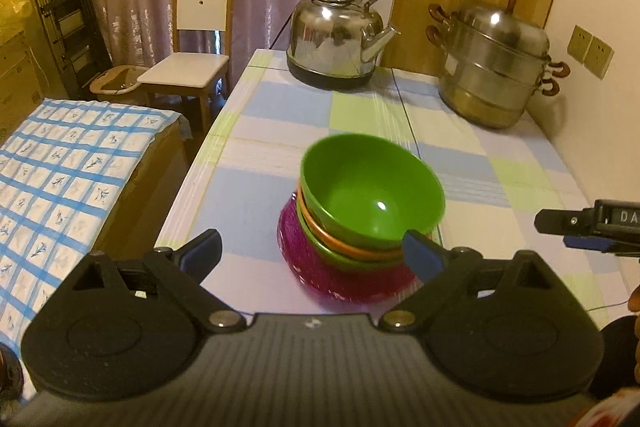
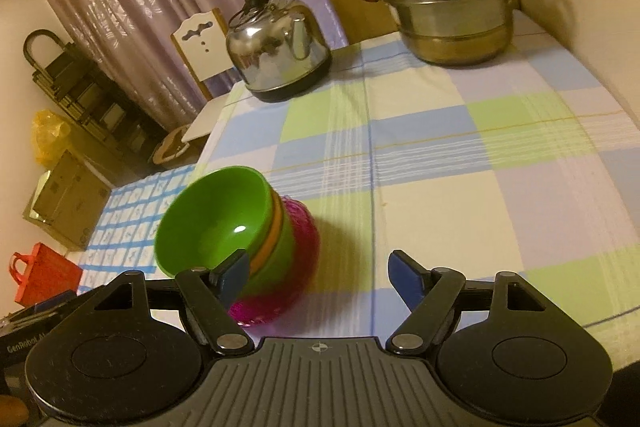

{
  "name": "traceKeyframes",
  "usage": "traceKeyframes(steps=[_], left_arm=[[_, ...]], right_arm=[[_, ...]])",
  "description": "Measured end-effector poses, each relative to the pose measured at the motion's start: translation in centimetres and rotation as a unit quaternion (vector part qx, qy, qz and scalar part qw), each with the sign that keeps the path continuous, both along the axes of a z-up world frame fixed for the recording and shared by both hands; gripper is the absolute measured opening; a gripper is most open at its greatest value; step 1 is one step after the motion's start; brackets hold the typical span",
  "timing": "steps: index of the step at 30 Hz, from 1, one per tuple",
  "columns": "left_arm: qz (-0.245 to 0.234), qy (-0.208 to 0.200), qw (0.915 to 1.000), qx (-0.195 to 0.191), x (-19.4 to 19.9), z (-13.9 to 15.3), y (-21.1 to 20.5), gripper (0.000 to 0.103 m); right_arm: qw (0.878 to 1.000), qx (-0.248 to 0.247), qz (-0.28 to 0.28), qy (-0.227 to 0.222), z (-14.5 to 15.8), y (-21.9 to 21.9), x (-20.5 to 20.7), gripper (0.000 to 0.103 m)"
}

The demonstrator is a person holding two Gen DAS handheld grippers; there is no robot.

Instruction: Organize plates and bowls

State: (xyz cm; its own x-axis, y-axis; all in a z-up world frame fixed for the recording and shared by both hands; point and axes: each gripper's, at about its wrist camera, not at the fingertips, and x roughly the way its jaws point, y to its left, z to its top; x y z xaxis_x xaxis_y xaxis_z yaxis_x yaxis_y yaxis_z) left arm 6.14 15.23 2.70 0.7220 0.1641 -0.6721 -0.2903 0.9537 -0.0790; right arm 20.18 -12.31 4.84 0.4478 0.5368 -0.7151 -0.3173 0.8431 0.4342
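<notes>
- Far left, off the counter point(image 1: 280, 115): a folded ladder point(image 1: 60, 7) leans by the curtain, a white-backed chair point(image 1: 200, 39) stands at the counter's far left corner, and a low surface under a blue-grid cloth point(image 1: 60, 167) lies beside its left edge; none of these belongs to the job.
- Left tool point(image 1: 312, 251): its blue pads stand spread wide with nothing between them; it hangs above the near side of the stack, tilted down toward it; the right pad crosses the near rim of the top bowl in the left wrist view, but whether it touches I cannot tell.
- The stack sits in the middle of the checked counter, toward its left edge: a green bowl point(image 1: 372, 187) on top, an orange bowl point(image 1: 344, 247) showing as a rim under it, another green one below that, and a magenta bowl point(image 1: 320, 275) at the bottom; the top bowl tips to one side and does not sit level.
- Right tool point(image 2: 320, 277): also spread and empty; it hovers to the right of the stack over bare cloth; its left pad overlaps the bowls in the right wrist view.
- Far side: a steel kettle point(image 1: 336, 39) and, right of it, a tiered steamer pot point(image 1: 496, 67), both well apart from the stack.
- Step, as I judge it: the nesting looks done or nearly so, both tools free of the bowls; no plate shows in either view.
- Next move likely calls for levelling the tilted top bowl with a light push on its high rim, or seeking remaining dishes outside these views; a hard nudge could slide the stack toward the left edge.
</notes>
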Motion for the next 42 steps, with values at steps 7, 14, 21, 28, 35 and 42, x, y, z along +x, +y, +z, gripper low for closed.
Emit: traceKeyframes(steps=[7, 14, 21, 28, 35, 42], left_arm=[[-0.012, 0.010, 0.9999, 0.001, -0.6, -1.4, -3.0, 0.096], [-0.021, 0.026, 0.9994, -0.010, -1.2, -3.8, -4.5, 0.096], [-0.025, 0.040, 0.9989, -0.004, -2.4, -5.6, -5.1, 0.096], [-0.031, 0.049, 0.9982, -0.018, -3.8, -6.8, -5.0, 0.096], [-0.052, 0.065, 0.9965, -0.008, -5.1, -7.3, -5.6, 0.096], [-0.061, 0.068, 0.9958, -0.003, -6.0, -8.2, -6.3, 0.096]], right_arm=[[1.000, -0.016, -0.005, -0.020, -0.2, -2.1, -1.8, 0.076], [0.998, -0.046, -0.007, -0.042, -1.3, -2.7, -3.3, 0.076], [0.993, -0.083, 0.016, -0.077, -3.0, -1.9, -5.6, 0.076], [0.990, -0.114, 0.031, -0.079, -4.8, -1.7, -8.4, 0.076], [0.988, -0.126, 0.031, -0.078, -5.6, -1.5, -10.9, 0.076], [0.984, -0.154, 0.043, -0.078, -6.4, -1.1, -12.3, 0.076]])
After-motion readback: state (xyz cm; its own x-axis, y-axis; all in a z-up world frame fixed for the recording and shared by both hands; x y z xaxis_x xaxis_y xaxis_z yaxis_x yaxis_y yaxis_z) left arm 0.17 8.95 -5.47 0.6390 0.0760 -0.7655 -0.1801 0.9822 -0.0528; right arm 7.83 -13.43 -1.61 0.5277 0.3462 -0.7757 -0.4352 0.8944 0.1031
